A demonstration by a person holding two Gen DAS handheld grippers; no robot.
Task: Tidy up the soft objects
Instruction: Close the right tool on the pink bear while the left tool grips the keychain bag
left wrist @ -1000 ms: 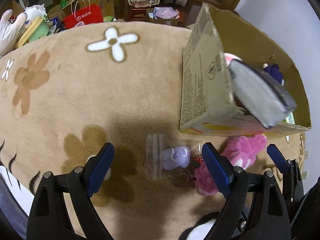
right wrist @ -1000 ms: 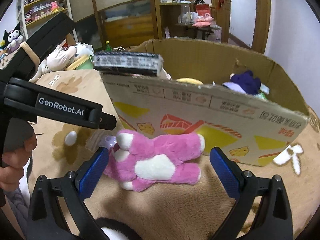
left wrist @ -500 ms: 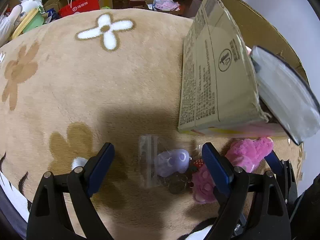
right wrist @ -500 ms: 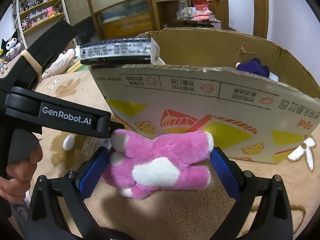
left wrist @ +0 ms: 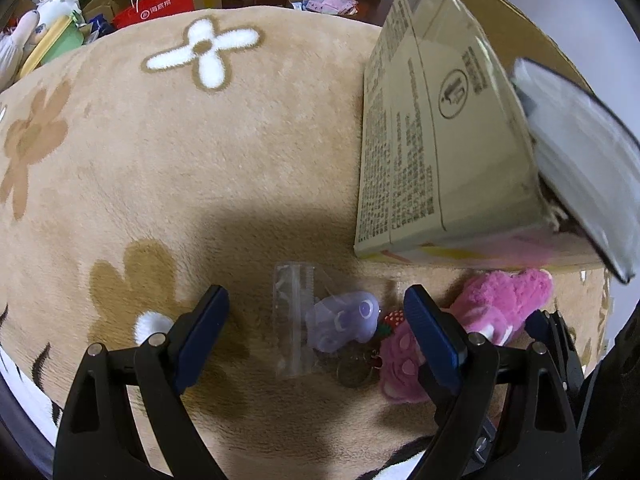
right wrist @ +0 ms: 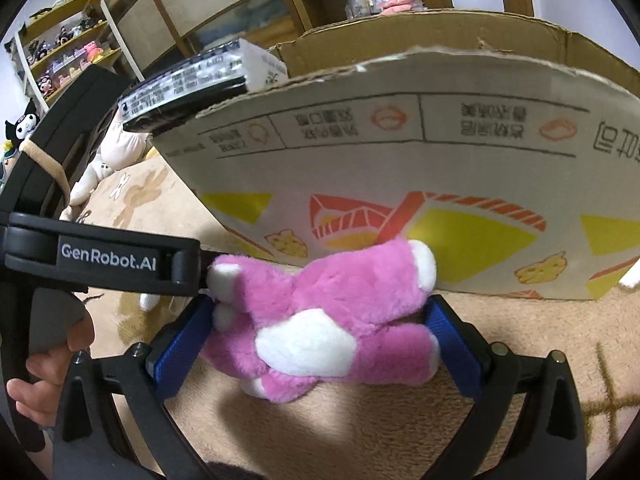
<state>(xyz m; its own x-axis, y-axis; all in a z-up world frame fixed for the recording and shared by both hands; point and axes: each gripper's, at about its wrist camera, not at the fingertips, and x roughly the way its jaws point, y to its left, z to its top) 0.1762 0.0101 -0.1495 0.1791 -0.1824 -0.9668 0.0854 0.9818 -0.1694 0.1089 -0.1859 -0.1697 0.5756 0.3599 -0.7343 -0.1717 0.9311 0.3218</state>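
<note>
Right gripper [right wrist: 320,332] straddles pink plush [right wrist: 320,320], pads touching, not visibly squeezing. Clamp mid-body, lift clear over cardboard box [right wrist: 440,184] rim. Left gripper [left wrist: 316,320] spread, idle.

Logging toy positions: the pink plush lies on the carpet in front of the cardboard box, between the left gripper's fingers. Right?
Not the left. The right wrist view shows the right gripper straddling the pink plush, on the carpet before the cardboard box.
</note>
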